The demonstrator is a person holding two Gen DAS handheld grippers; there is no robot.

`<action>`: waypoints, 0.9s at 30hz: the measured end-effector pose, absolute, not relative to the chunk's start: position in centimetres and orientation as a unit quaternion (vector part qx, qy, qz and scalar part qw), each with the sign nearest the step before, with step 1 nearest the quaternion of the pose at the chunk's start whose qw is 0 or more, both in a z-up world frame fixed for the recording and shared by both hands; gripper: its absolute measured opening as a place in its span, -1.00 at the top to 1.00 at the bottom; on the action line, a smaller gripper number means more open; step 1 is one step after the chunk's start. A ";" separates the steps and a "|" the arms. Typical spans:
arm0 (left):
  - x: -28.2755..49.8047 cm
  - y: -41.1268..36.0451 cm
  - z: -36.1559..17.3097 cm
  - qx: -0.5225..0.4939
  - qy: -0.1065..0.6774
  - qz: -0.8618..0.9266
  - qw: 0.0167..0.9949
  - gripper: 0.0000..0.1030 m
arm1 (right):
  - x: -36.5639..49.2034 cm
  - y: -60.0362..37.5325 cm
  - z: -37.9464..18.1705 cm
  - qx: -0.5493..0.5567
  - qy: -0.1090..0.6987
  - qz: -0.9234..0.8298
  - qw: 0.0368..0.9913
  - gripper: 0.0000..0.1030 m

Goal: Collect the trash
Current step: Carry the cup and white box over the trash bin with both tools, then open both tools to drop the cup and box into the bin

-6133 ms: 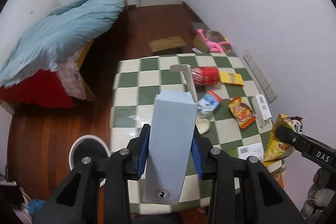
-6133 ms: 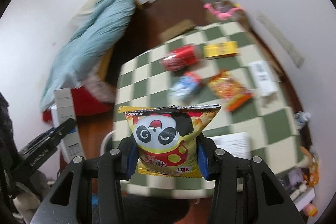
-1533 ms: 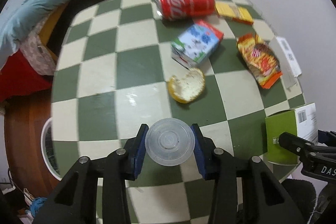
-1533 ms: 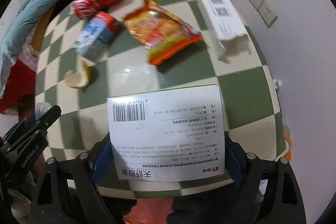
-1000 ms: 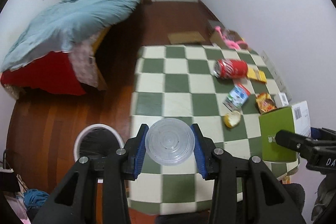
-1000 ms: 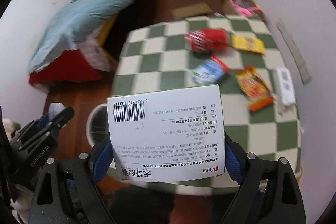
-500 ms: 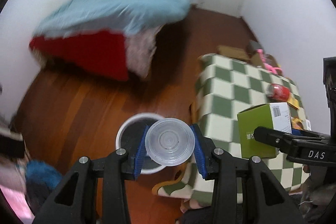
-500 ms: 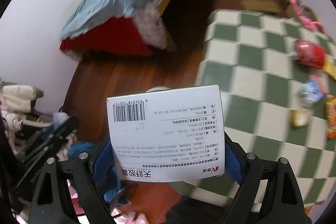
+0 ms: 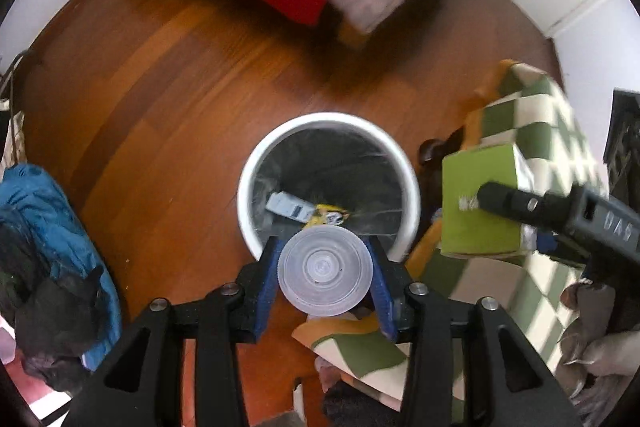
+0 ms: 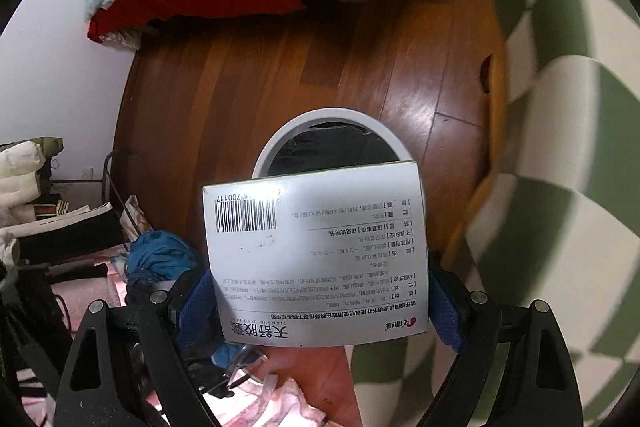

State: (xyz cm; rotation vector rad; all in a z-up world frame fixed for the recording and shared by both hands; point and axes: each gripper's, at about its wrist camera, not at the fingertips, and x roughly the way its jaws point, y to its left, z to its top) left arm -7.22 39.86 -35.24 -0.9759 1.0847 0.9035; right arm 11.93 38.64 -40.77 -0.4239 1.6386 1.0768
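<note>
1. The left gripper (image 9: 325,281) was clamped on a clear plastic cup (image 9: 325,271), round and ribbed at the rim, blue pads pressed against both sides. It sat just over the near edge of the bin.
2. The bin (image 9: 404,163) was a round white tub with a crinkly dark liner, standing on glossy reddish wood floor (image 9: 160,75). Down inside lay a pale blue carton (image 9: 289,206) and a yellow snack bag (image 9: 329,214).
3. The right gripper (image 10: 322,303) was squeezed on a cardboard medicine box (image 10: 316,255): white face with a barcode, small Chinese print and "TIANSHU JIAONANG". The left view showed its green side (image 9: 480,199).
4. The gripper's black finger (image 9: 560,211) read "DAS".
5. The box hung just near of the bin's rim (image 10: 332,117).
6. A green-and-cream checked tablecloth (image 10: 560,147) was at right, soft and draped.
</note>
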 end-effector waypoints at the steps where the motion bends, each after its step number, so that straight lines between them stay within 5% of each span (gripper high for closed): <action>1: -7.5 40.1 -35.6 -0.435 0.477 0.400 0.651 -0.41 | 11.9 39.5 -41.6 -0.183 0.693 0.449 0.534 -0.80; 3: -7.9 40.7 -36.3 -0.447 0.471 0.402 0.645 -0.67 | 12.0 40.8 -42.8 -0.184 0.700 0.447 0.526 -0.80; 9: -8.2 41.5 -36.5 -0.427 0.483 0.425 0.635 -0.87 | 12.2 42.9 -44.2 -0.191 0.690 0.455 0.529 -1.00; 27: -10.3 37.4 -31.7 -0.314 0.497 0.483 0.649 -0.87 | 7.9 34.0 -36.9 -0.307 0.578 0.459 0.601 -1.00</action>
